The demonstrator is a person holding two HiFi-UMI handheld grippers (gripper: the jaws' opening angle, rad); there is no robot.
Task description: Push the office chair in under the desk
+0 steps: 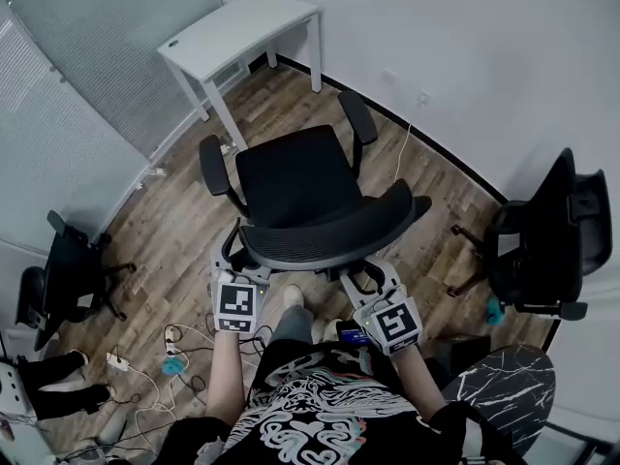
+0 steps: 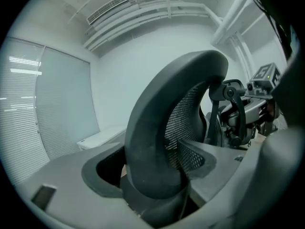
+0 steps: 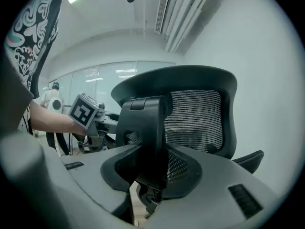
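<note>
A black mesh office chair stands on the wood floor, its seat facing the white desk at the far left corner. I stand behind its curved backrest. My left gripper is at the backrest's left end. In the left gripper view, the left gripper has its jaws wide apart, with the backrest rim between them. My right gripper is behind the backrest's right half. In the right gripper view, the right gripper has its jaws spread around the black rear support, with gaps on both sides.
A second black chair stands by the right wall and a third at the left. Cables and a power strip lie on the floor by my feet. A round marble table is at the bottom right. Someone's legs show at the bottom left.
</note>
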